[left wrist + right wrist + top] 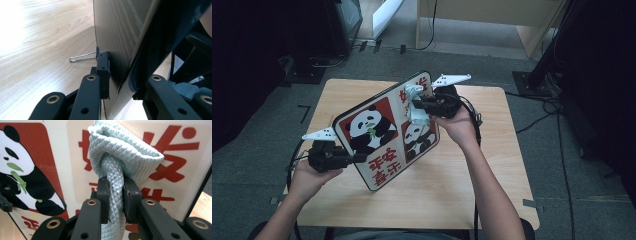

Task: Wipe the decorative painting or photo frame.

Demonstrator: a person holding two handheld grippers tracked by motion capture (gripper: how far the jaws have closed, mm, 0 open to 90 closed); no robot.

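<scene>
A square board (382, 135) printed with pandas and red characters stands tilted above the table. My left gripper (358, 158) is shut on its lower left edge. In the left gripper view the jaws of my left gripper (122, 85) clamp the board's dark edge (117, 30), beside a black clip with a wire handle (82, 58). My right gripper (417, 106) is shut on a pale blue quilted cloth (418, 116) pressed against the board's upper right face. In the right gripper view the cloth (125, 152) bunches above my right gripper (116, 197), against the printed board (55, 157).
The light wooden table (452, 180) lies under the board. Pale wooden furniture (522, 20) stands at the back. A dark stand (542, 70) and cables (557, 150) are on the grey floor to the right, more dark equipment (312, 65) to the left.
</scene>
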